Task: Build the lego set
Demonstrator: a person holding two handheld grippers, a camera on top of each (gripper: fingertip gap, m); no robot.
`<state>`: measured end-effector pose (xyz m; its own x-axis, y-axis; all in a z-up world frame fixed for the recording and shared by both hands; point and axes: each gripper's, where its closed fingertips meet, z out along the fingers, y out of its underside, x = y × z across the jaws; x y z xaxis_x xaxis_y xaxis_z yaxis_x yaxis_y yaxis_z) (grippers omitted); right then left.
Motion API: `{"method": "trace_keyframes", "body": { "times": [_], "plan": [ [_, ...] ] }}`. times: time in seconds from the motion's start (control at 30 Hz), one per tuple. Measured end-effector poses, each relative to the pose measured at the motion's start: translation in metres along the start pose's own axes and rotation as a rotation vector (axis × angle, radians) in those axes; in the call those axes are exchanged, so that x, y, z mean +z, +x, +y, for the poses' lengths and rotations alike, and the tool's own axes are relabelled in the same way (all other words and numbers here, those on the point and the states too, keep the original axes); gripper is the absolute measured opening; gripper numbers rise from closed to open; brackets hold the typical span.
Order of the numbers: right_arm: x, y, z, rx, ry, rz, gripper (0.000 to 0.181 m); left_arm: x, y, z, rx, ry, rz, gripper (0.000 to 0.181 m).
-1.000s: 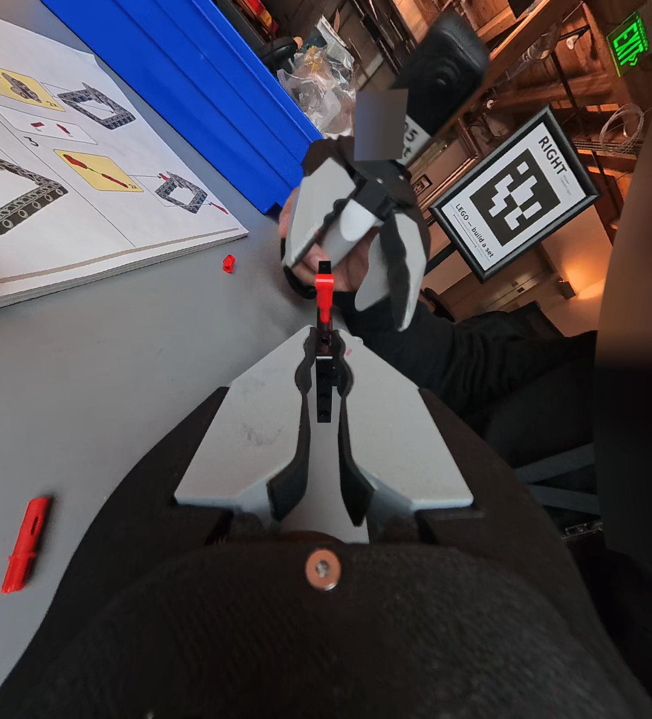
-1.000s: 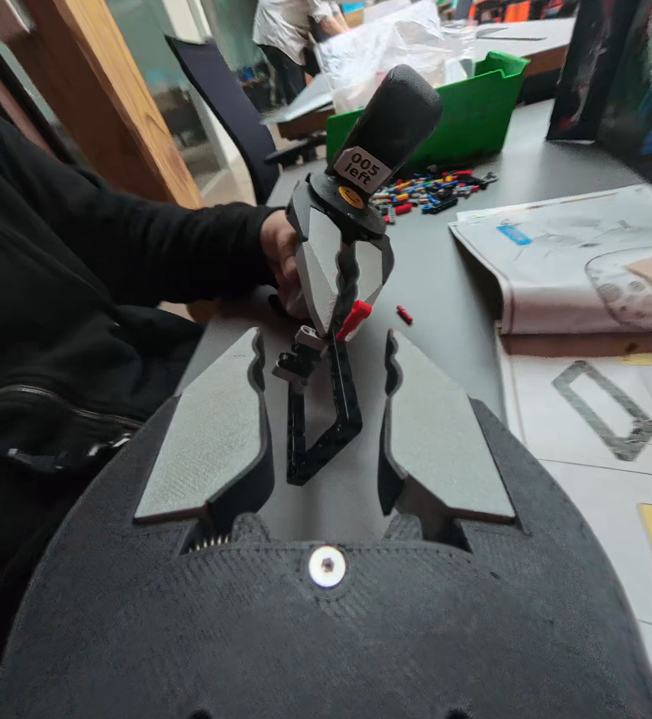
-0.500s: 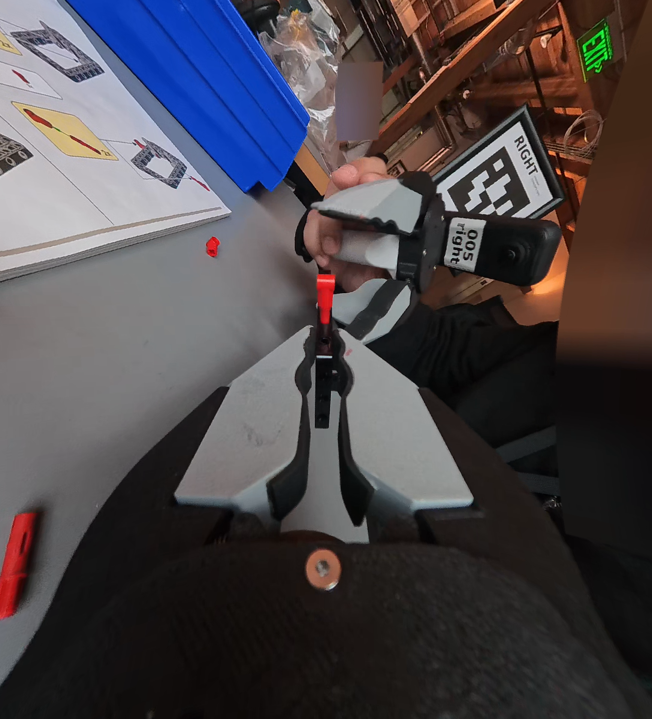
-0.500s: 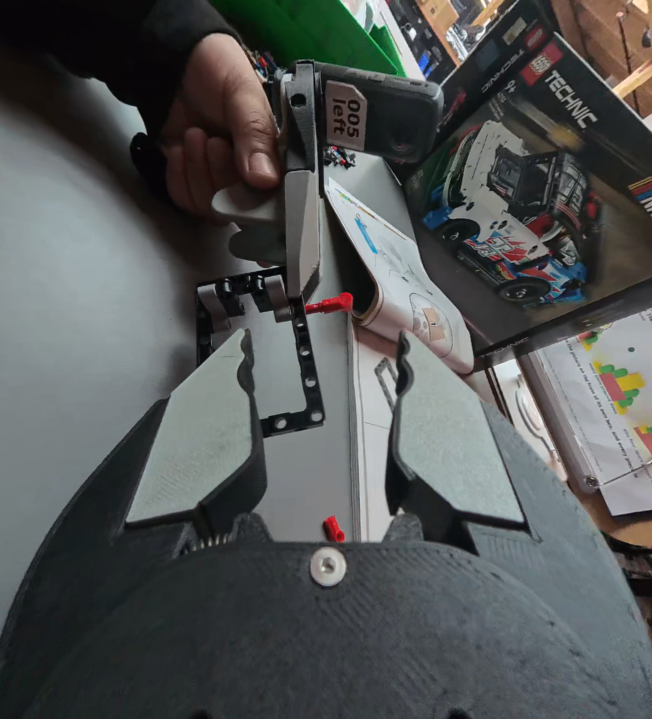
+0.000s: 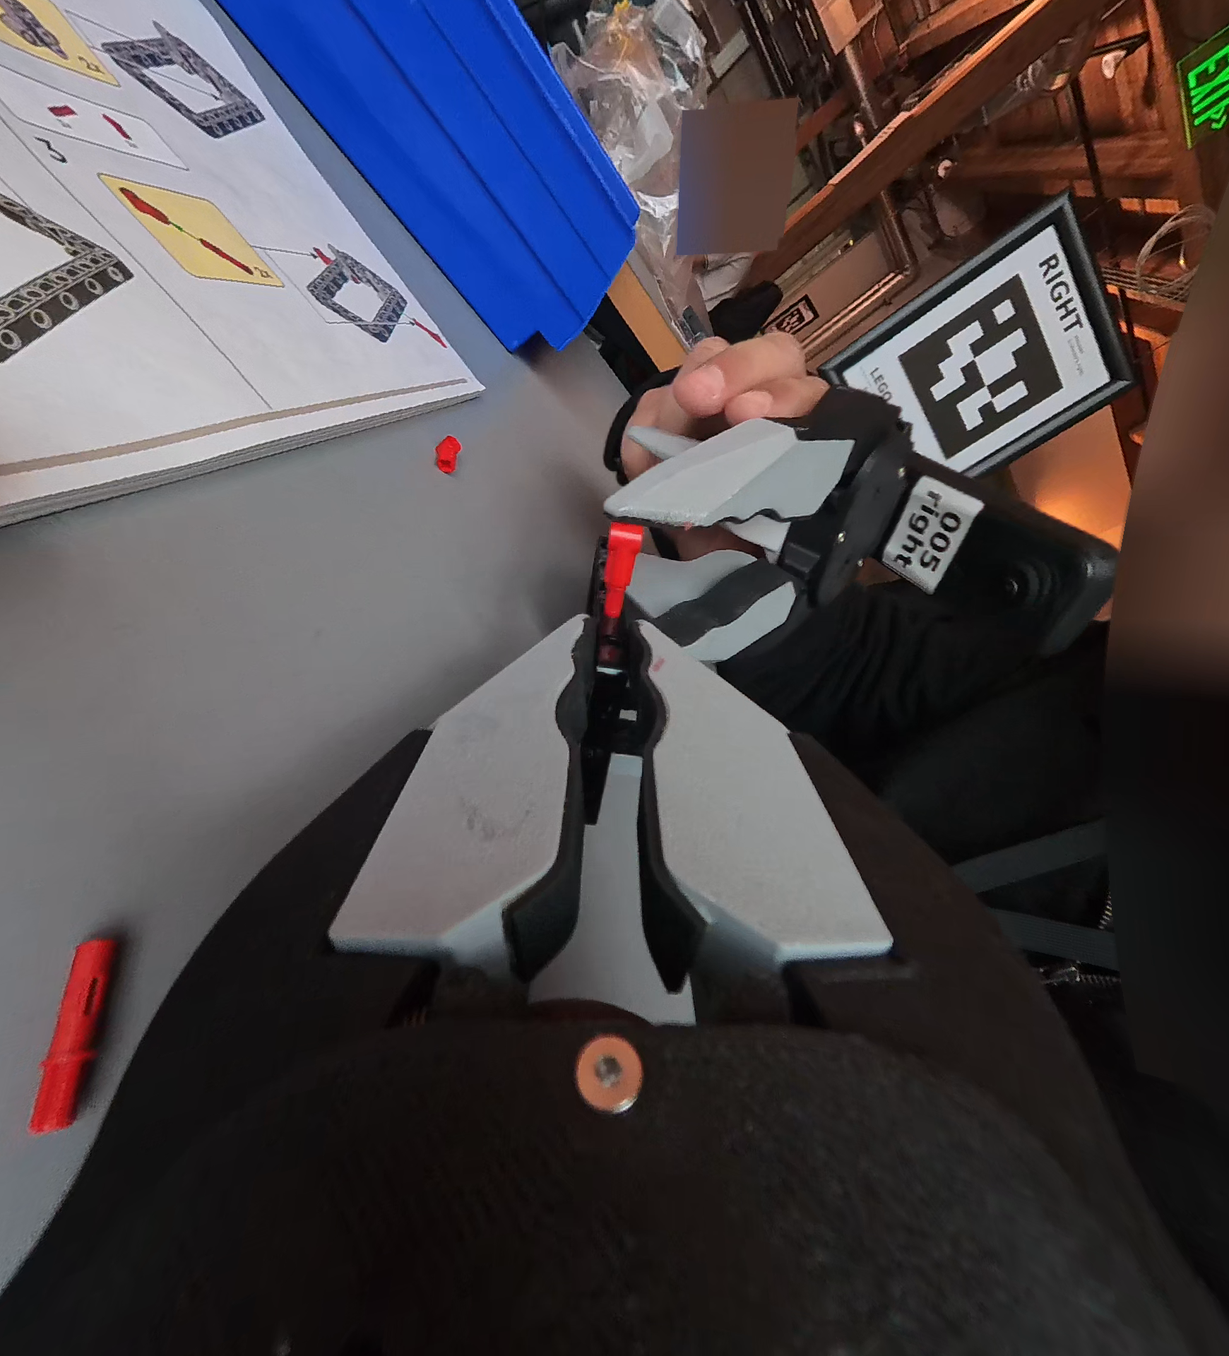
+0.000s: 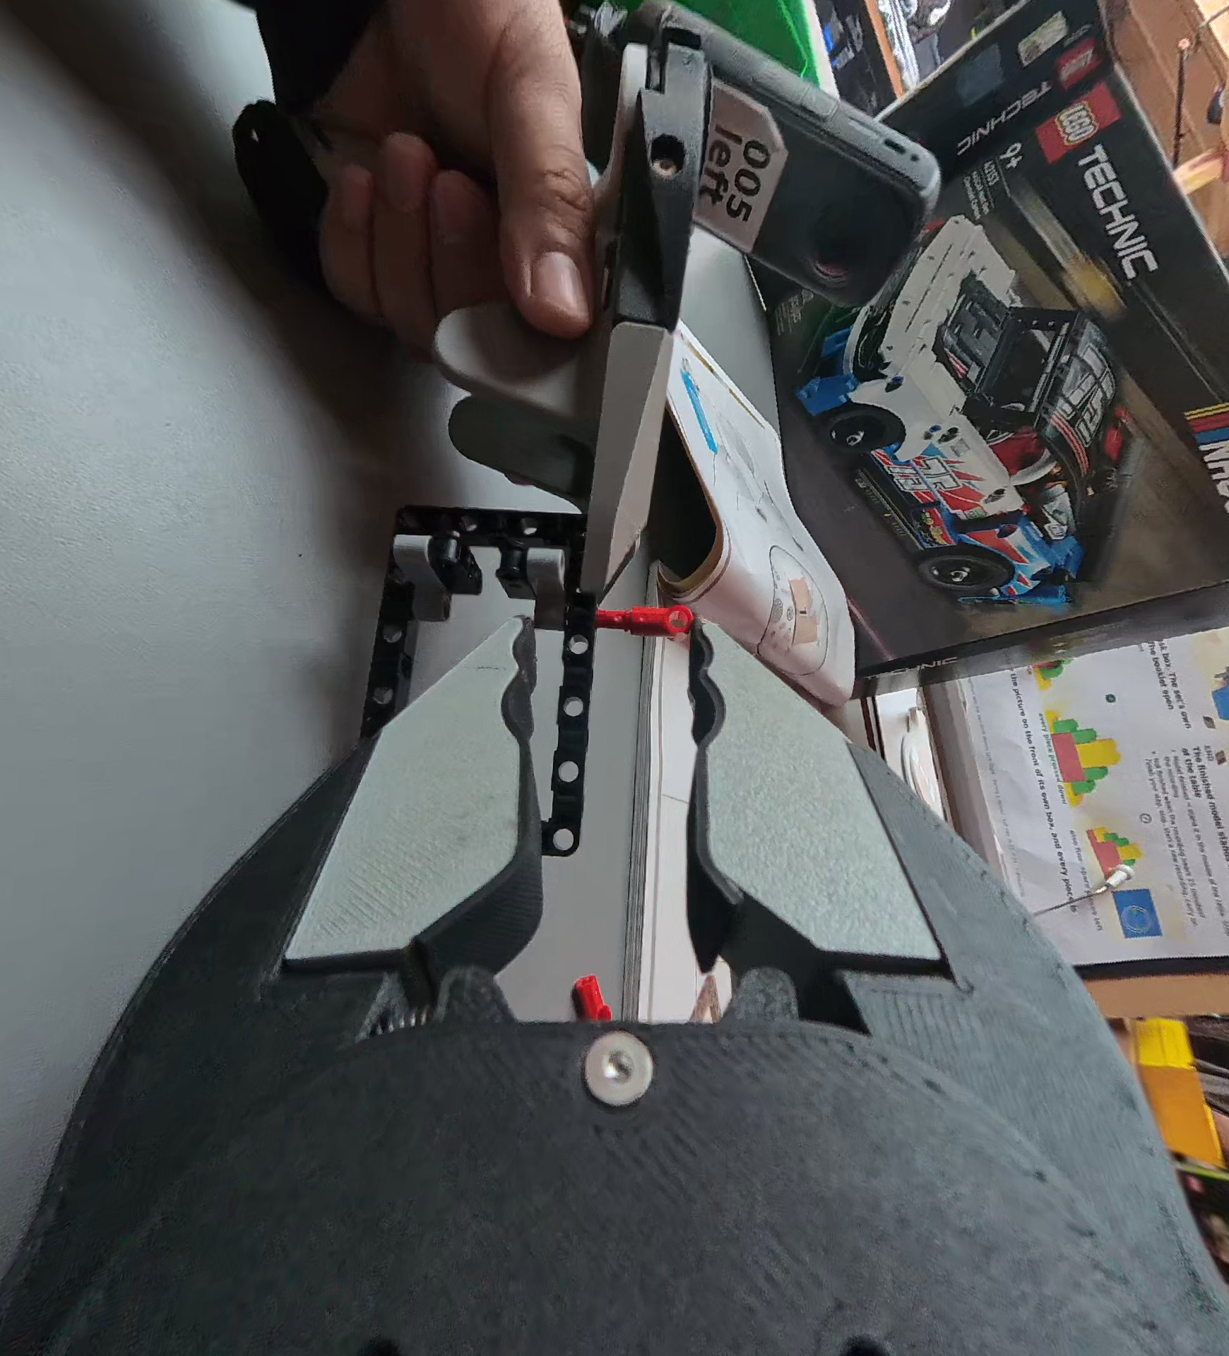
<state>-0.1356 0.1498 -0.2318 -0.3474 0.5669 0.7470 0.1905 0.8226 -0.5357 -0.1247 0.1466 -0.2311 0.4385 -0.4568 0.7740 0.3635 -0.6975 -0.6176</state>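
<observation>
My left gripper (image 5: 611, 635) is shut on a corner of the black rectangular frame (image 6: 571, 734) and holds it above the grey table. A red pin (image 5: 622, 565) sticks out of the frame's side just past the left fingertips; it also shows in the right wrist view (image 6: 641, 620). Grey and black connector pieces (image 6: 479, 572) sit inside the frame's top bar. My right gripper (image 6: 610, 627) is open. Its fingers straddle the frame's side beam and the pin, with one fingertip (image 6: 696, 638) at the pin's outer end. In the left wrist view the right gripper (image 5: 622, 550) brackets the pin.
A loose long red pin (image 5: 72, 1034) and a small red piece (image 5: 448, 453) lie on the table (image 5: 230, 660). The open instruction booklet (image 5: 120, 257) and a blue bin (image 5: 465, 147) are behind them. The set's box (image 6: 1000, 367) and a printed sheet (image 6: 1147, 792) stand to the right. Both grippers' tips are close together, under 4 cm apart.
My right gripper has turned on its side and closed in on the frame, so its open fingers now sit either side of the red pin. My left gripper keeps its hold on the frame.
</observation>
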Motion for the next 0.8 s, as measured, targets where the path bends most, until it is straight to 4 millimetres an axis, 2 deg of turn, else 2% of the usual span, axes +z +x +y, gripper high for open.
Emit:
{"method": "trace_keyframes", "body": {
  "times": [0.27, 0.4, 0.53, 0.8],
  "plan": [
    [0.010, -0.005, 0.008, -0.016, -0.052, -0.010, 0.040, -0.001, -0.012, 0.004, -0.039, -0.020, -0.076, 0.006],
    [0.017, -0.009, 0.016, 0.011, -0.090, -0.022, 0.052, -0.002, -0.015, 0.004, -0.067, -0.014, -0.091, 0.006],
    [0.017, -0.008, 0.012, 0.011, -0.065, -0.007, 0.043, -0.002, -0.016, 0.006, -0.080, -0.019, -0.094, 0.006],
    [0.017, -0.008, 0.008, -0.016, -0.037, -0.001, 0.040, -0.002, -0.014, 0.009, -0.075, -0.029, -0.096, 0.006]
  ]
}}
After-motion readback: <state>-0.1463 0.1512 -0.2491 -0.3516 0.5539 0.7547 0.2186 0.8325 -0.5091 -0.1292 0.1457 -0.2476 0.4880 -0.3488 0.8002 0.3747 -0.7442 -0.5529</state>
